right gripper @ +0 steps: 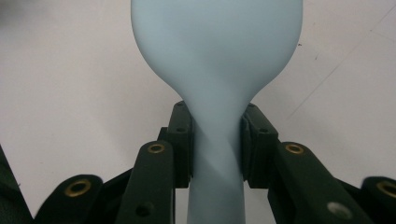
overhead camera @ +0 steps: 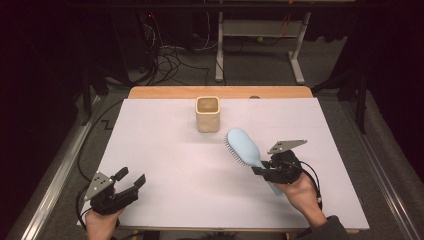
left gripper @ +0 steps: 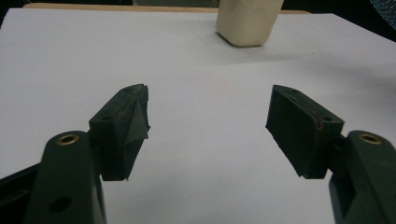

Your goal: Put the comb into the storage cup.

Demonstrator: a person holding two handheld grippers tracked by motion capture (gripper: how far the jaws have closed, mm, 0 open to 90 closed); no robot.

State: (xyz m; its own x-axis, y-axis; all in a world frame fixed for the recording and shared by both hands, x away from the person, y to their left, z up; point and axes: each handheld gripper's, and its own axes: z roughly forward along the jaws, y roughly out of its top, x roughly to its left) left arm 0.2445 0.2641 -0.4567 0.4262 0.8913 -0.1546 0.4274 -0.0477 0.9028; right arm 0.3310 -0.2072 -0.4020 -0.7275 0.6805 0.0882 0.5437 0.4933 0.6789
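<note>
**Brush is in the grip, cup's the likely stop – go handle first**

Right gripper is clamped on the neck of the light blue hairbrush, just right of centre in the lower half of the high view. In the right gripper view the jaws pinch the handle from both sides right where it narrows below the head, and the grip looks square, no twist. The head sticks up and to the left of the hand, bristles facing down-left, and the handle end pokes out below the gripper.

My guess is the brush is headed for the beige cup, which stands upright and open in the upper middle of the frame, well apart from the brush. If so, I'd tip the brush so the handle end points down, bring it over the mouth before lowering, and not let go until the handle is inside. The cup looks light, so a knock on the rim could topple it.

Left gripper sits in the lower left with jaws spread wide and nothing between them. It could come up to steady the cup if needed.

Room is fine: the white sheet is bare between brush and cup. The cup is near the sheet's far edge, with the wooden table edge just behind, so don't push it backward.
</note>
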